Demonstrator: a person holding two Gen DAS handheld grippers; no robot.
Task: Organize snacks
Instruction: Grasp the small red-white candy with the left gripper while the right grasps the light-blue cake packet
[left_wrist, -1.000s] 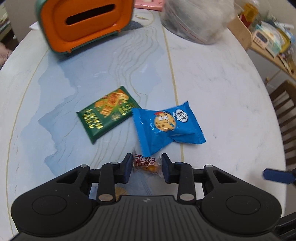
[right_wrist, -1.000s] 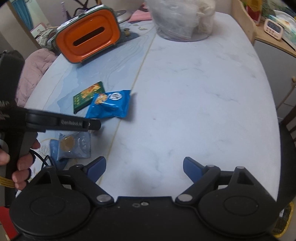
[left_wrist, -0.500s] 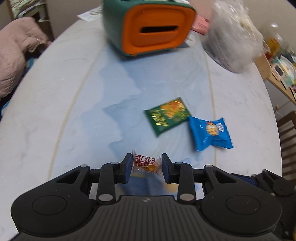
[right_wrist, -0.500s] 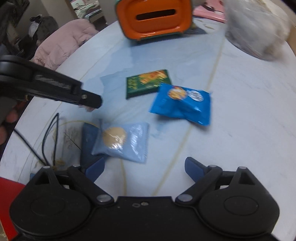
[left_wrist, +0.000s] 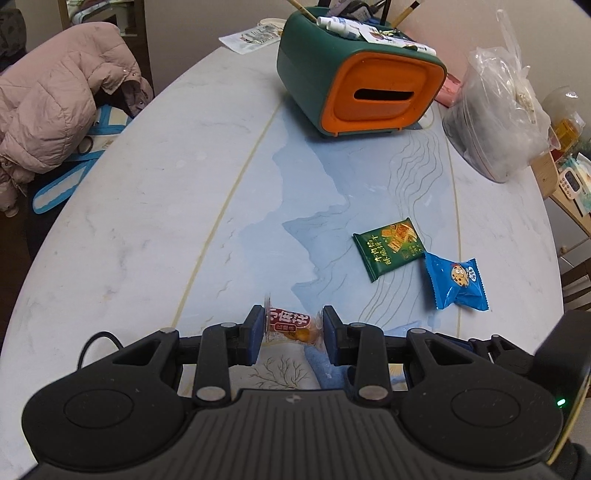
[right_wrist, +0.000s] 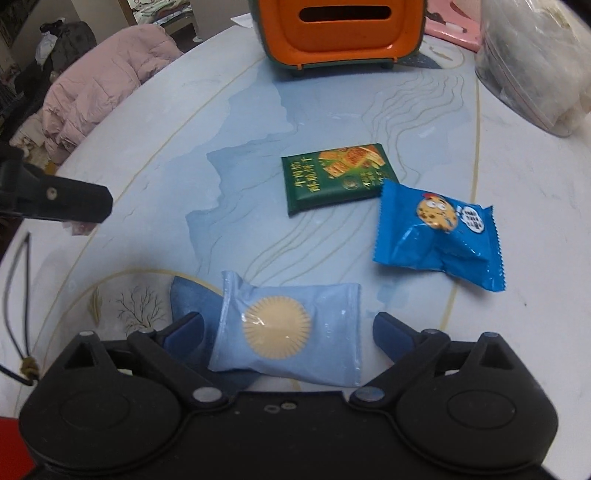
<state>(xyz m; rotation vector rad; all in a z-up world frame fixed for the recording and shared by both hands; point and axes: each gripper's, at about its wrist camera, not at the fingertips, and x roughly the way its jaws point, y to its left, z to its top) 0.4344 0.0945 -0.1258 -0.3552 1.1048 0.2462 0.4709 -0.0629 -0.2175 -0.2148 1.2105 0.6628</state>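
My left gripper (left_wrist: 291, 330) is shut on a small red-labelled candy (left_wrist: 291, 325) held above the marble table (left_wrist: 147, 221). A green cracker packet (left_wrist: 389, 247) (right_wrist: 336, 177) and a blue cookie packet (left_wrist: 456, 282) (right_wrist: 439, 236) lie on the table to its right. My right gripper (right_wrist: 288, 332) hovers low with its jaws opening; a pale blue biscuit packet (right_wrist: 288, 328) lies flat between the blue fingers (right_wrist: 391, 332), and neither pad presses on it. The left gripper's black body (right_wrist: 55, 197) shows at the left of the right wrist view.
A green and orange organizer box (left_wrist: 362, 70) (right_wrist: 340, 29) with pens stands at the back. A clear plastic bag (left_wrist: 498, 110) (right_wrist: 539, 62) sits back right. A pink jacket (left_wrist: 55, 103) hangs over a chair on the left. A thin black cable (right_wrist: 18, 288) lies near the front left edge.
The left gripper carried the candy leftward and up, away from the green and blue packets. The right gripper swept left to straddle the pale blue packet, its jaws widening.
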